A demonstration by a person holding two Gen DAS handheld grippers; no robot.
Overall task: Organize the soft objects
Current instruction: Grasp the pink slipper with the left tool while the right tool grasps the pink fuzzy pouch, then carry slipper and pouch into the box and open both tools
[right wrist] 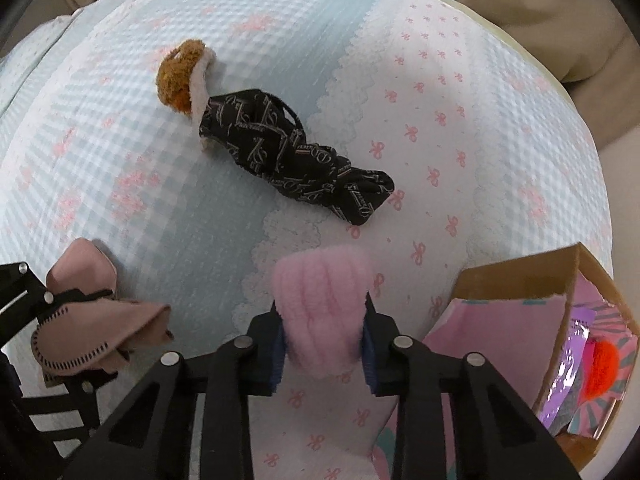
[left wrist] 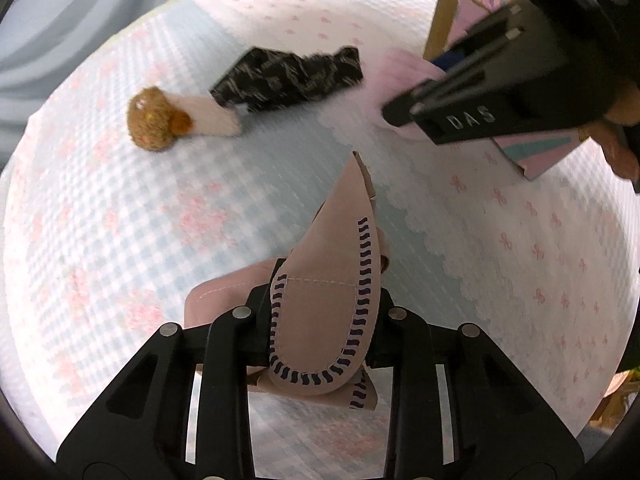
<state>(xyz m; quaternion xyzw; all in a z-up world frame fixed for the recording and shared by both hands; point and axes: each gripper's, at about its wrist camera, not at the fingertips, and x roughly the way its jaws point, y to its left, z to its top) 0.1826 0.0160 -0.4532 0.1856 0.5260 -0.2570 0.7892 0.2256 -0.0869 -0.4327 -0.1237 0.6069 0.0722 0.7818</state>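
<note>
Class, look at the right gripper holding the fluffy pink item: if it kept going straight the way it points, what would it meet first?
Most likely the bedspread. The right gripper, shut on the pink fluffy item, points steeply down at bare cover; the black patterned cloth seems farther off, though depth is unclear.

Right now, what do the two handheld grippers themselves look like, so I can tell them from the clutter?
Both are matte black linkage frames with silver pivot rivets. The right gripper has blue pads inside its fingers. In the left view its black body carries white letters "DAS". The left gripper shows no markings. No cables or sleeves are visible.
</note>
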